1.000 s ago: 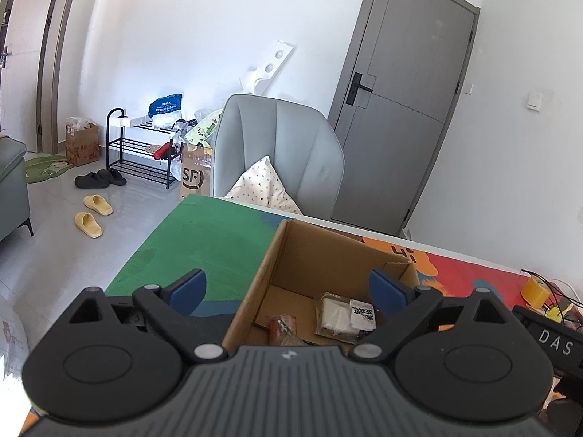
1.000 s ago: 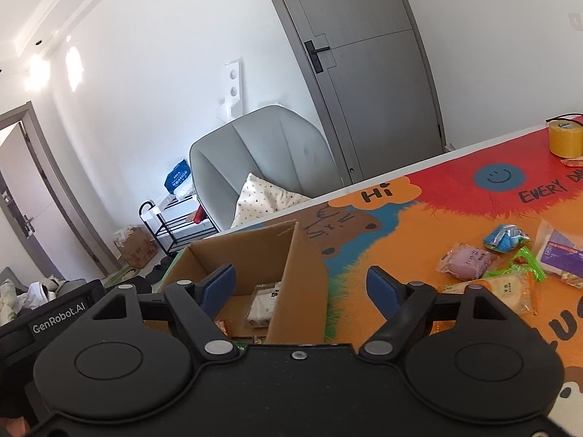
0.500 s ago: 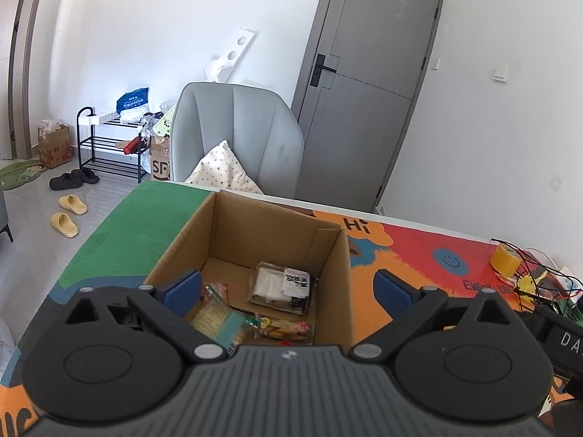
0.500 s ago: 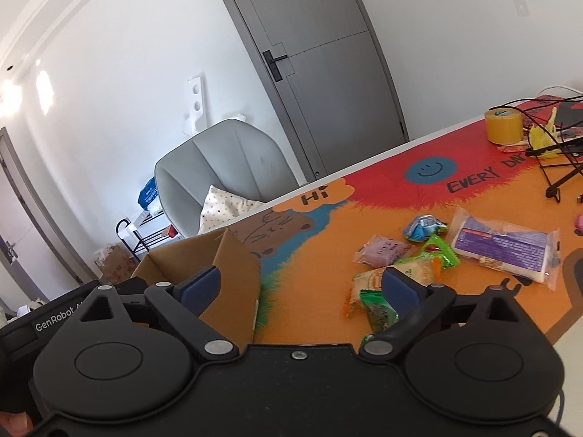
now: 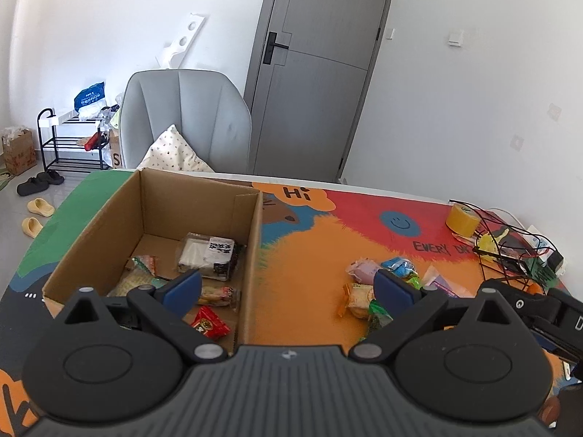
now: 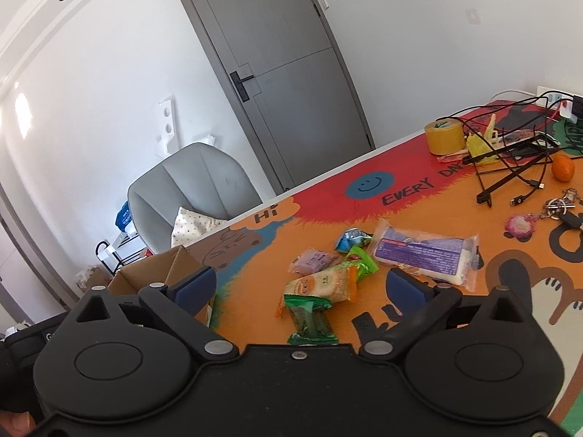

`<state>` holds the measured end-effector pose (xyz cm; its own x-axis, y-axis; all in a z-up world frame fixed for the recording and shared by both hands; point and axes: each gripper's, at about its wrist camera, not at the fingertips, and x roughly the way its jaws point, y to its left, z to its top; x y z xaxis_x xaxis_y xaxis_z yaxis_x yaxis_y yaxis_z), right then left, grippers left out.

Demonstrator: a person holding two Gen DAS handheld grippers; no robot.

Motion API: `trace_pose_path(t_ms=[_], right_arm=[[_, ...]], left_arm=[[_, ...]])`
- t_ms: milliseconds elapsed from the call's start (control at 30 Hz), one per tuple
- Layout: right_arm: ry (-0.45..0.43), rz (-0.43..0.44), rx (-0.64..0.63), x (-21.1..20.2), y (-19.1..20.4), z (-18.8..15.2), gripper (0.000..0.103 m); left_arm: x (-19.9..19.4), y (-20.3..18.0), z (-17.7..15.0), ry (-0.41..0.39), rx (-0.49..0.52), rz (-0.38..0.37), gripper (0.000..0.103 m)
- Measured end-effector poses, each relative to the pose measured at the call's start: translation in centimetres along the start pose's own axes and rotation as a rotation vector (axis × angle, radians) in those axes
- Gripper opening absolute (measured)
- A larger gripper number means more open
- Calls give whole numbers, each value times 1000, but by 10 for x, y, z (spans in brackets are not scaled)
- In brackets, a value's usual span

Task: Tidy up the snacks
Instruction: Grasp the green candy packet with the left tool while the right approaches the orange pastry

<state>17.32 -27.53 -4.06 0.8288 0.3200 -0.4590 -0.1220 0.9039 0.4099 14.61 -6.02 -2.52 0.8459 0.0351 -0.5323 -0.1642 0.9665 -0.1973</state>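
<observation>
An open cardboard box (image 5: 109,218) stands on the left of the colourful table mat and holds several snack packets, among them a white-and-black pack (image 5: 209,256) and a red packet (image 5: 210,322). Loose snacks lie on the orange mat to its right: a green packet (image 6: 309,318), an orange cracker pack (image 6: 320,284), a pink one (image 6: 315,259), a blue one (image 6: 351,236) and a long purple-and-white pack (image 6: 426,251). My left gripper (image 5: 288,287) is open and empty above the box's right wall. My right gripper (image 6: 302,284) is open and empty above the loose snacks.
A roll of yellow tape (image 6: 446,136), tangled black cables with a stand (image 6: 510,160), an orange fruit (image 6: 563,167) and keys (image 6: 561,207) lie at the far right of the table. A grey chair (image 5: 182,116) stands behind the table's far edge.
Both grippers have swung to the right: the box has slid left in both views, and the loose snacks and far-right clutter have come into view. Both stay open.
</observation>
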Motion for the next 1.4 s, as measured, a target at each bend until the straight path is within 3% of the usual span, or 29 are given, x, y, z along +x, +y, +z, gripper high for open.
trace_pose_path(t_ms=[600, 833, 1200, 1400], right_arm=[[0, -70, 96, 1, -68, -5, 101], [1, -50, 84, 8, -80, -9, 98], [69, -14, 135, 36, -95, -18, 79], [115, 31, 168, 54, -95, -20, 75]], left_arm=[[30, -56, -21, 58, 86, -68, 99], [50, -73, -35, 84, 112, -84, 97], [91, -82, -50, 157, 97, -85, 70], [103, -87, -59, 150, 110, -90, 65]])
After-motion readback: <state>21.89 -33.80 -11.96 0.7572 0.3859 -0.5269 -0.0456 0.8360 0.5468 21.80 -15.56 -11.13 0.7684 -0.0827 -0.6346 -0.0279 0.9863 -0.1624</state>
